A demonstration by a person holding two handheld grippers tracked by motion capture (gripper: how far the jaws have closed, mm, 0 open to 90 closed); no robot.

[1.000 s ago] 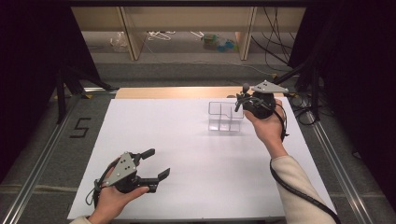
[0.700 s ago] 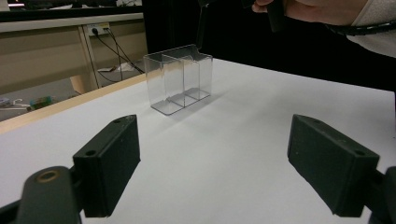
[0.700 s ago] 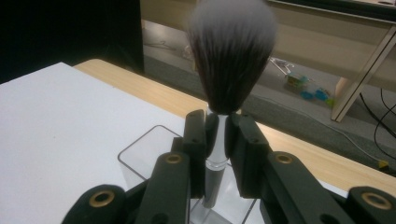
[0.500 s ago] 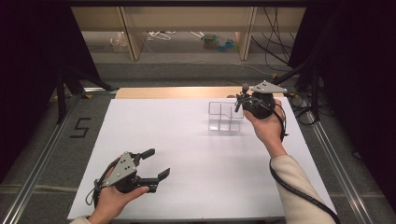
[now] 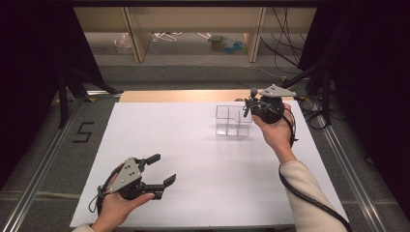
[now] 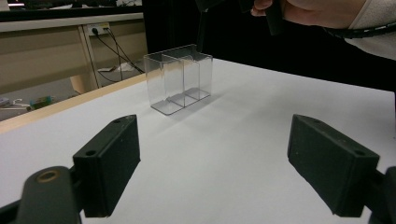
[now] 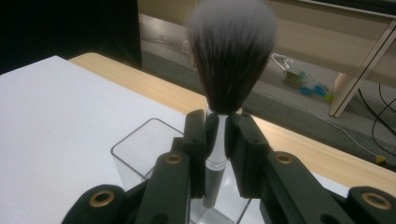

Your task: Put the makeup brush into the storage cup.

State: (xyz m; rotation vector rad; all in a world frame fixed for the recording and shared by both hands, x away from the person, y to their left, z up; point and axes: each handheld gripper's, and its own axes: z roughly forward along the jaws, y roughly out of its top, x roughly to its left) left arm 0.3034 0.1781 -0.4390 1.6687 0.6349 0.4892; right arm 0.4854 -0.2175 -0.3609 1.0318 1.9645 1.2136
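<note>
While the left gripper [image 5: 157, 174] rests in the person's left hand [image 5: 116, 205] at the near left of the white table [image 5: 183, 145], its two black jaws stand wide apart with nothing between them. From the left gripper view those jaws frame a bare stretch of white tabletop, and beyond them, well apart, stands the clear plastic organizer [image 6: 180, 77], upright, with thin dividers splitting it into compartments.

Farther across the table, on the right side, the right hand [image 5: 275, 135] holds the right gripper [image 5: 249, 104] just beside and above the organizer [image 5: 233, 121]. Its jaws are closed on the silver handle of a makeup brush [image 7: 229, 70], which stands upright between the pads, dark bristle head with pale tips pointing up. The handle's lower end hangs over the open top of the organizer [image 7: 140, 149]; whether it touches the plastic I cannot tell.

Behind the white sheet a strip of light wooden tabletop [image 5: 179, 95] shows at the far edge. Past that, the grey floor [image 5: 193, 72] runs to wooden shelving [image 5: 135, 34], with cables and small items lying beneath it.
</note>
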